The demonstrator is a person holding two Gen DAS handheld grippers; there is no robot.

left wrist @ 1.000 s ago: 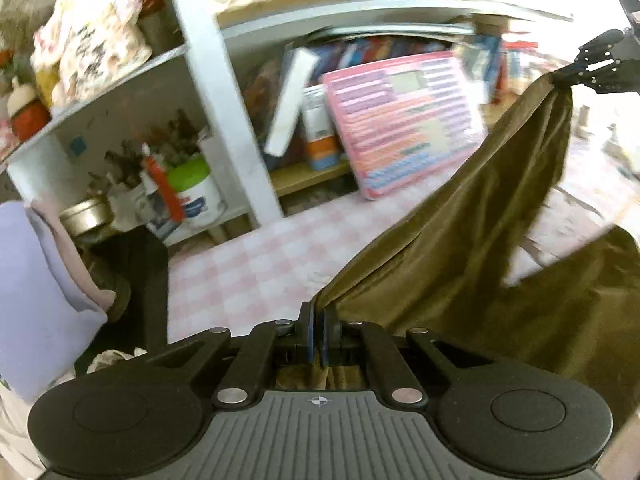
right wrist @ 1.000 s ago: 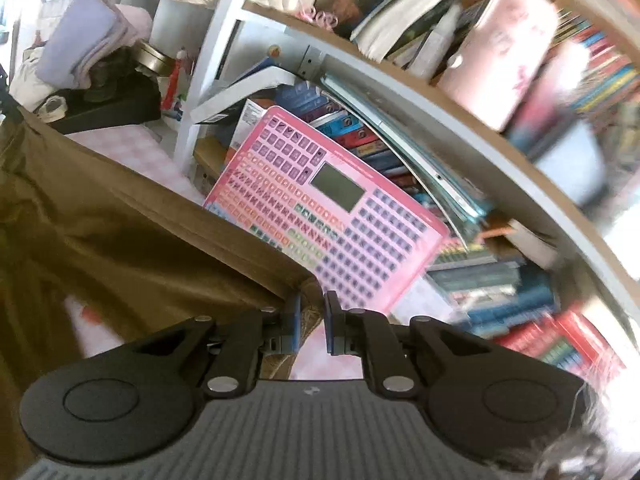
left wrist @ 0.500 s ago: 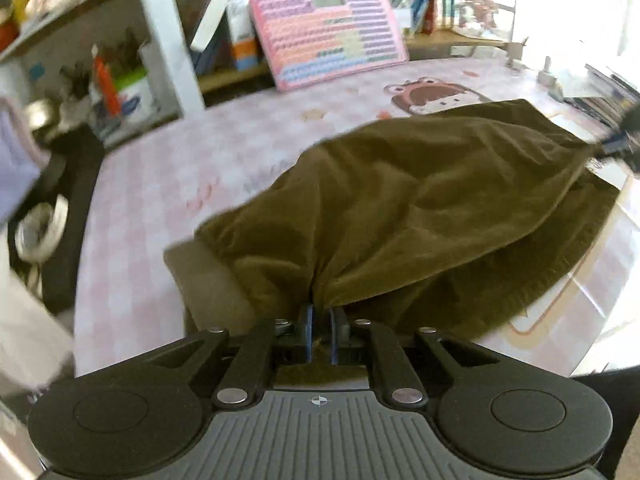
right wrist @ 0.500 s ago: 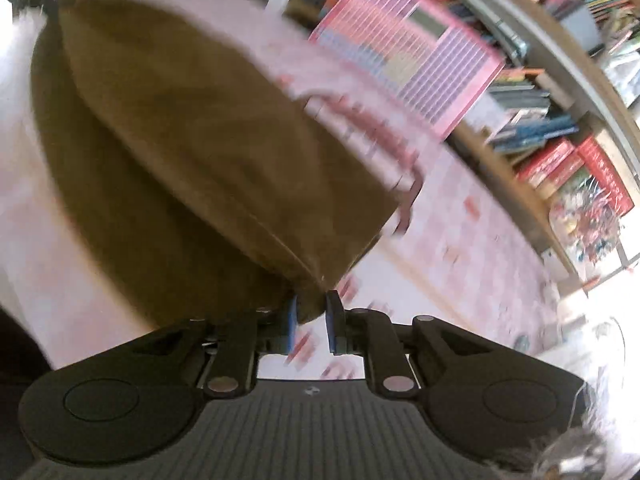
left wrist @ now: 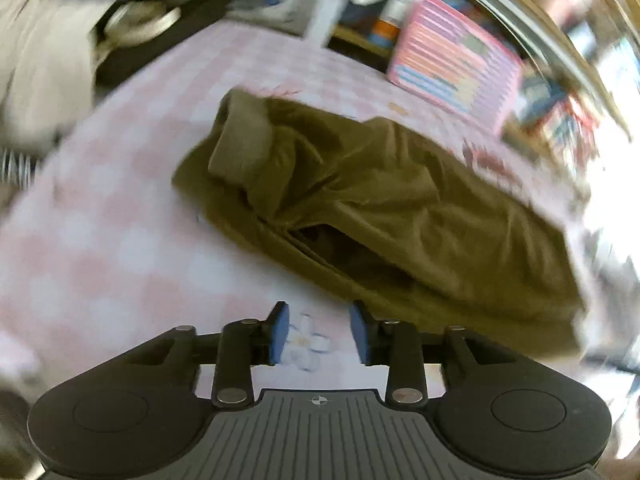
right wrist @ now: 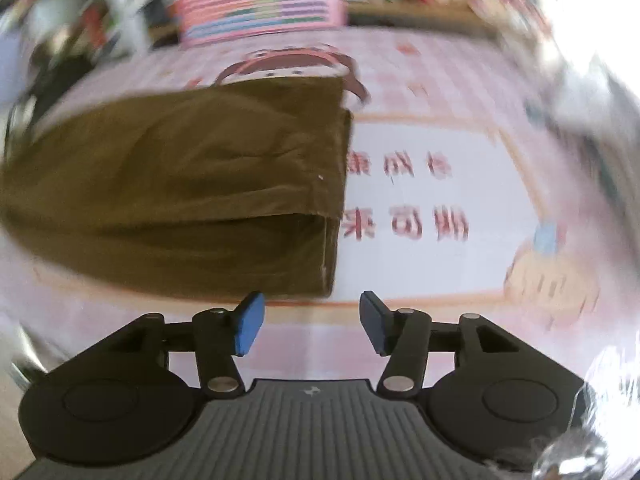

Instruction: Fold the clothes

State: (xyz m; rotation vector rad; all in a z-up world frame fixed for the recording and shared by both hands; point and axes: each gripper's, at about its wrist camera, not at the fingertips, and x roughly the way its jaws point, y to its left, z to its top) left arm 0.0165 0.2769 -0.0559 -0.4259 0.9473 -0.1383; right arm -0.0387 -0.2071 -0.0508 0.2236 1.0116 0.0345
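An olive-brown garment (left wrist: 380,208) lies folded over on the pink checked tablecloth (left wrist: 120,240), rumpled at its left end. In the right wrist view the garment (right wrist: 180,184) shows a straight right edge in doubled layers. My left gripper (left wrist: 319,330) is open and empty, just in front of the garment's near edge. My right gripper (right wrist: 312,326) is open and empty, just off the garment's near right corner.
A pink keyboard toy (left wrist: 452,64) leans against the bookshelf at the back; it also shows in the right wrist view (right wrist: 260,0). A pile of clothes and a black object (left wrist: 132,40) sit at the far left. A printed cartoon mat (right wrist: 432,184) lies right of the garment.
Both grippers have let go of the garment and opened. The garment, held up in the air a second ago, now lies folded on the table, and both grippers have drawn back from it.
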